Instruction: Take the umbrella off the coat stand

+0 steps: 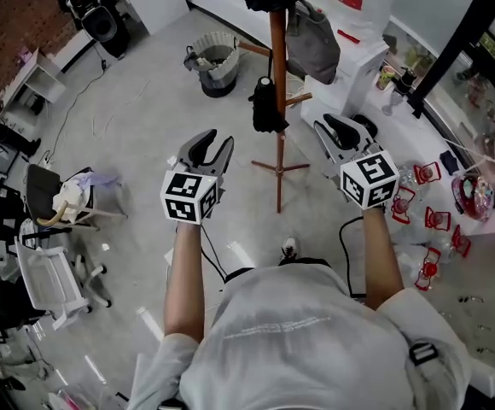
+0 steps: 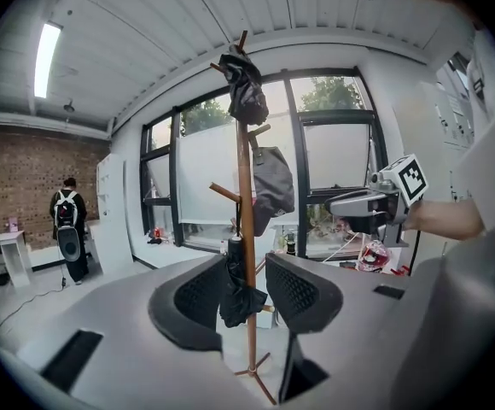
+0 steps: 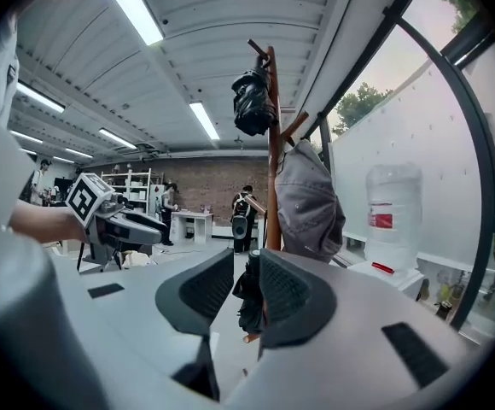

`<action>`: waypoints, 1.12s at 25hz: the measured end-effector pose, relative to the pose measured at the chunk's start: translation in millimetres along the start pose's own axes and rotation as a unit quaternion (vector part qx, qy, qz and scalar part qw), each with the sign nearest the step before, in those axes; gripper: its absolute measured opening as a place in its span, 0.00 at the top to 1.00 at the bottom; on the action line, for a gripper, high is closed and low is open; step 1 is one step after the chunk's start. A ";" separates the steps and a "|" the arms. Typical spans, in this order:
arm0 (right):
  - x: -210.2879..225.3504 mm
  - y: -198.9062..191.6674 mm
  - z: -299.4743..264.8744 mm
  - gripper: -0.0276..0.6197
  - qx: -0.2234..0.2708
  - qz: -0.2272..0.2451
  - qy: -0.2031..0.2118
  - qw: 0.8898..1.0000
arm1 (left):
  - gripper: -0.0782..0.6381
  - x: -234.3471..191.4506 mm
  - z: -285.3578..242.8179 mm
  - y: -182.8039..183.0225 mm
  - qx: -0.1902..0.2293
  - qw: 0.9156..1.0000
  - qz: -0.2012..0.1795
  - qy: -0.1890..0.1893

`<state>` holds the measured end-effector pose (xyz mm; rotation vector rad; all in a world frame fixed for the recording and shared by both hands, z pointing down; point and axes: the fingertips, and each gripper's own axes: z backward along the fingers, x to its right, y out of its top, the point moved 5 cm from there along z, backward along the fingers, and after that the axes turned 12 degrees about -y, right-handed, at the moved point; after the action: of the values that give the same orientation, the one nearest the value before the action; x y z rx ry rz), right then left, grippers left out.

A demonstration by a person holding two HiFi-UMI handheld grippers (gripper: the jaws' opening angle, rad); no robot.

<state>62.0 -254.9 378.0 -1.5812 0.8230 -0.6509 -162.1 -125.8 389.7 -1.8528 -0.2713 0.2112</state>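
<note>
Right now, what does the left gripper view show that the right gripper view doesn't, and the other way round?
Only the left gripper view: the feet of the coat stand, and the right gripper held out to the side. Only the right gripper view: the big water bottle and the left gripper. Both: the stand's pole, the folded black umbrella hanging low on it, seen past open jaws and untouched, and the grey bag higher up.

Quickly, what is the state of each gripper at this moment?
The left gripper is open, holding nothing.
The right gripper is open, holding nothing; the umbrella hangs on the coat stand.
</note>
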 end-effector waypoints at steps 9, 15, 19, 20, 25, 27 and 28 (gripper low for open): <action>12.3 -2.6 -39.8 0.77 -0.019 -0.015 -0.004 1.000 | 0.62 -35.3 -53.0 -1.2 -0.018 0.999 0.004 -0.046; 1.1 -11.9 -57.5 0.73 -0.030 -0.024 -0.059 0.998 | 0.57 -65.5 -91.6 -14.7 -0.043 0.991 -0.007 -0.128; -2.0 -15.5 -59.3 0.73 -0.034 -0.046 -0.109 0.992 | 0.50 -77.1 -124.8 -21.0 -0.068 0.979 -0.021 -0.192; -1.9 -16.6 -60.4 0.73 -0.036 -0.048 -0.118 0.991 | 0.49 -79.0 -133.3 -21.0 -0.070 0.976 -0.025 -0.203; -8.1 -23.3 -62.7 0.72 -0.053 -0.047 -0.164 0.984 | 0.43 -82.2 -171.5 -30.7 -0.083 0.961 -0.036 -0.260; -10.5 -26.7 -62.8 0.72 -0.060 -0.049 -0.180 0.981 | 0.42 -81.9 -183.8 -36.4 -0.089 0.955 -0.038 -0.279; -11.3 -28.6 -63.0 0.72 -0.063 -0.050 -0.188 0.979 | 0.41 -81.8 -189.6 -39.4 -0.091 0.952 -0.039 -0.290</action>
<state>9.9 -281.0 417.0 -1.8002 0.5114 -0.3558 -190.1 -311.9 483.4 -1.9223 -0.7892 0.6983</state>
